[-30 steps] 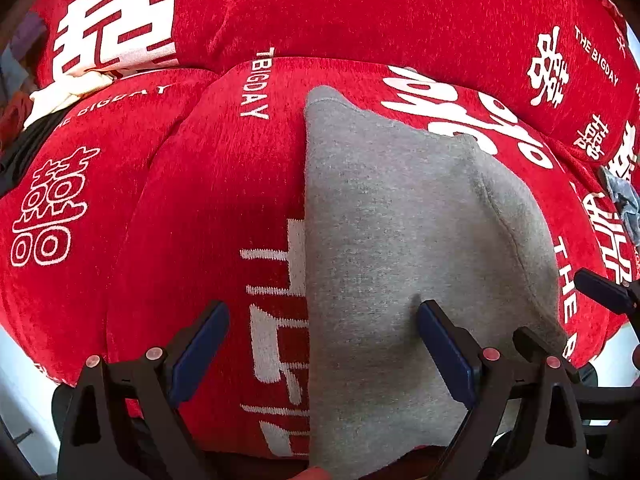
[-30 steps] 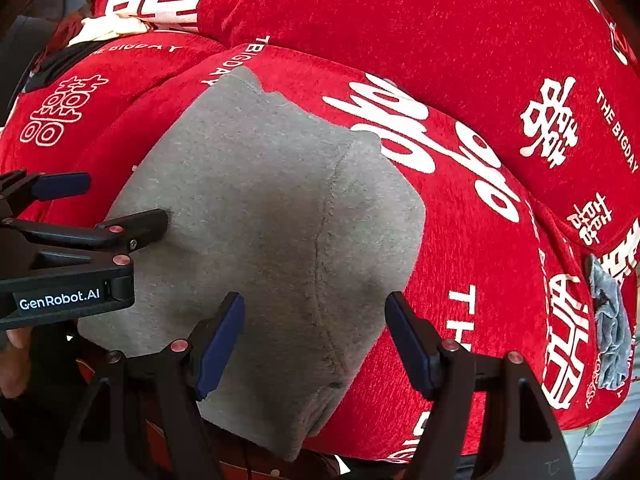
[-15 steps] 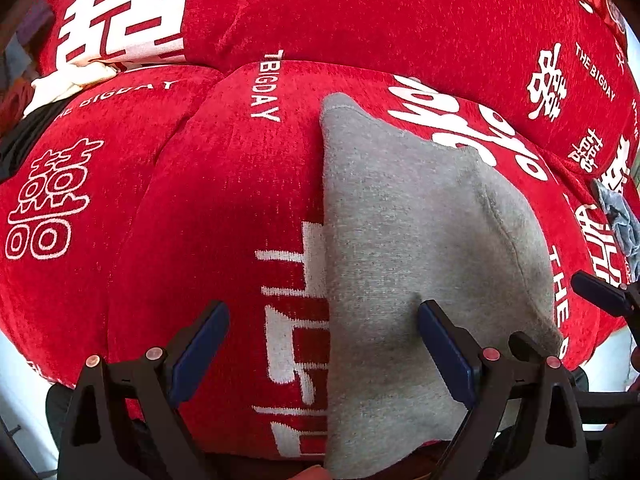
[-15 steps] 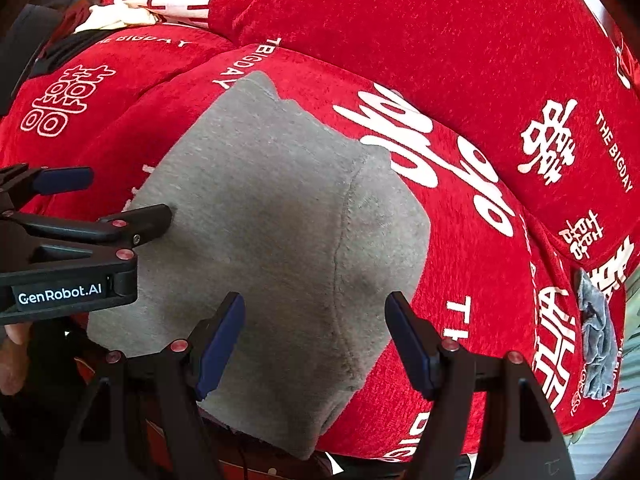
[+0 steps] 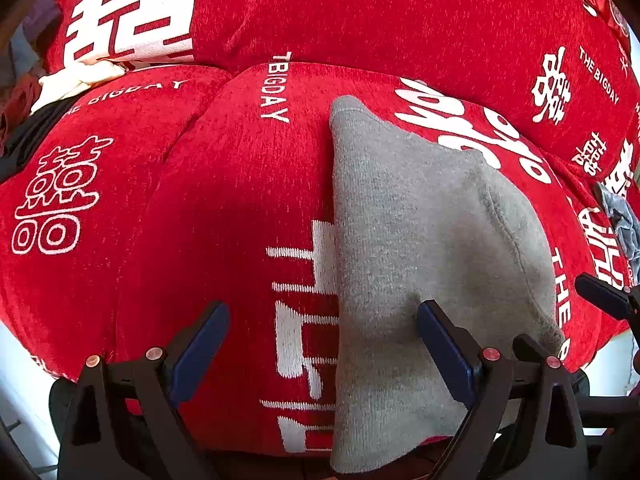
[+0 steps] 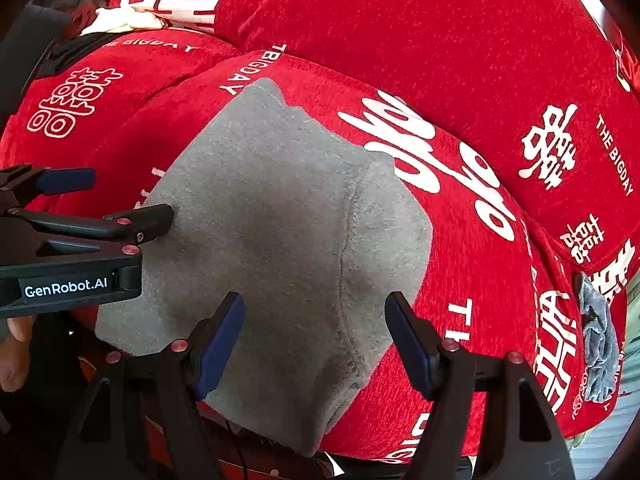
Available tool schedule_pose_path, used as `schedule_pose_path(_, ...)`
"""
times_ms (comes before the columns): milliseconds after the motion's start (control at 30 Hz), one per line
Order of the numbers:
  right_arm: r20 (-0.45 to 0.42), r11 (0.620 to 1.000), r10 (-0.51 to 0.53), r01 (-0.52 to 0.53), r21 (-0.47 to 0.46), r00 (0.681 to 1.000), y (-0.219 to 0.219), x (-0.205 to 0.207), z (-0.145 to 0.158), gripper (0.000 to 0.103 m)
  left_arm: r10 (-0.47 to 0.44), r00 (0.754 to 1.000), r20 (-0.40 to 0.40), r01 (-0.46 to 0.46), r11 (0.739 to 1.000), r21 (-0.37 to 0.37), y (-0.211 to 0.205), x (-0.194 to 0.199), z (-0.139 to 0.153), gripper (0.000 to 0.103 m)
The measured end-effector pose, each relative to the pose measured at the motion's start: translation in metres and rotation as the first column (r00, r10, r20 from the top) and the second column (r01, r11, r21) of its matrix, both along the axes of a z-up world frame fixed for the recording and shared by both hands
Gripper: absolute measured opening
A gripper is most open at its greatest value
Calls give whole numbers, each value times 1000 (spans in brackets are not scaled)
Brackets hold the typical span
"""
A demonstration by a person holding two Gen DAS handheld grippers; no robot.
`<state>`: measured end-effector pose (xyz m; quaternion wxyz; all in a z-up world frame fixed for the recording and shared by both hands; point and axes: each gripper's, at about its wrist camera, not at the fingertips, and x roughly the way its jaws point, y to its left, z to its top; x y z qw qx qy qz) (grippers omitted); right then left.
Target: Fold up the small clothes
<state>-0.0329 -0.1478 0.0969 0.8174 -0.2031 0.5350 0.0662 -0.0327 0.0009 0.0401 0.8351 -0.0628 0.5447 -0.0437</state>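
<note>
A small grey knit garment point(image 5: 420, 248) lies spread flat on a red cushion with white lettering point(image 5: 224, 208); its near end hangs over the cushion's front edge. It also shows in the right wrist view point(image 6: 280, 240). My left gripper point(image 5: 324, 344) is open and empty, astride the garment's left edge. It shows from the side in the right wrist view point(image 6: 100, 196). My right gripper point(image 6: 316, 336) is open and empty, above the garment's near right part. One of its fingers point(image 5: 600, 296) shows in the left wrist view.
A red back cushion point(image 5: 360, 12) rises behind the seat. White and dark clothes point(image 5: 76, 80) are piled at the far left. A crumpled blue-grey cloth point(image 6: 596, 344) lies at the right end of the seat.
The left wrist view has drifted a little left, so the garment sits further right in it. The right wrist view has shifted slightly. Both grippers stay open.
</note>
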Motion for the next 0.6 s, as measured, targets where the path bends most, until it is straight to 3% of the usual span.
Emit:
schedule_pose_path(367,9,997,-26,26,68,1000,-19,-4,-1,76,-12,1000,6,11,998,62,-14,-6,8,95)
schedule_pose_path(600,9,990,-64,63,124,998,-39,-7,-6,76,-39,999,37,33,988,151,-35,-9,21,95)
